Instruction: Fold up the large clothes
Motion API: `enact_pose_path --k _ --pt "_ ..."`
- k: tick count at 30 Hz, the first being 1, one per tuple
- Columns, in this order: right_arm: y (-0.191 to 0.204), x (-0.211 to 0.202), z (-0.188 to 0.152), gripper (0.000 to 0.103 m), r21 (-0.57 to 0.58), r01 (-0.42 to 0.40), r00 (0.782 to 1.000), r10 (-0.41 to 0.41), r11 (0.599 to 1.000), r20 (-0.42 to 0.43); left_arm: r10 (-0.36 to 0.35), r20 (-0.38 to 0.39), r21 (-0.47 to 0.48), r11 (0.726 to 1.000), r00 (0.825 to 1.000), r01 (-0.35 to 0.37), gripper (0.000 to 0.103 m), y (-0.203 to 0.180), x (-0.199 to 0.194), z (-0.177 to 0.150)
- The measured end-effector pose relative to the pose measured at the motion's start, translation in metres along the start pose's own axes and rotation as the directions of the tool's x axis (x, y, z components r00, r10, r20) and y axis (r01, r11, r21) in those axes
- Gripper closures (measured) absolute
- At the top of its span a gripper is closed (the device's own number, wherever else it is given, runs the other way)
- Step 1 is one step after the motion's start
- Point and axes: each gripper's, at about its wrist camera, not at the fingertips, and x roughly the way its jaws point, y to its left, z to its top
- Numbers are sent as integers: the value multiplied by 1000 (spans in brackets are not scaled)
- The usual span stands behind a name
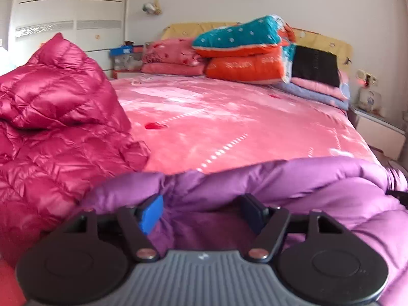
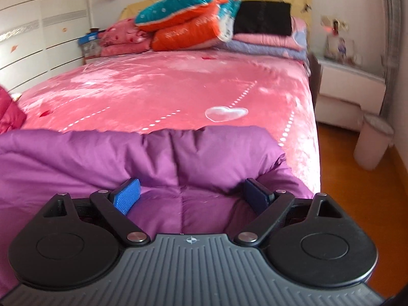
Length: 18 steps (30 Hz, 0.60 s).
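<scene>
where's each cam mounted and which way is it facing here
Left wrist: sits on the left gripper, looks along its open jaws over the purple down jacket toward the headboard; magenta down jacket at left. No hand shows.
Right wrist: sits on the right gripper, jaws open over the purple down jacket, facing up the bed; white bin on the floor at right. No hand shows.
Shared: purple jacket, pink bedspread, stacked quilts.

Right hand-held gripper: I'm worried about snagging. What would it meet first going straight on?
Probably the purple down jacket, bulging between the open fingers of the right hand-held gripper; the pink bedspread lies beyond it. Depth is unclear.
</scene>
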Motion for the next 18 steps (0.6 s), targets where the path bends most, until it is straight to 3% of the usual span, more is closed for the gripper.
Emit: enact_pose_path --k 8,18 --pt "-8 38 4 0 100 12 998 -7 995 -55 16 29 -57 998 999 -14 22 10 25 -3" --pt "-8 54 -11 0 122 1 1000 -1 993 1 -20 51 -108 994 998 26 13 15 46 -20"
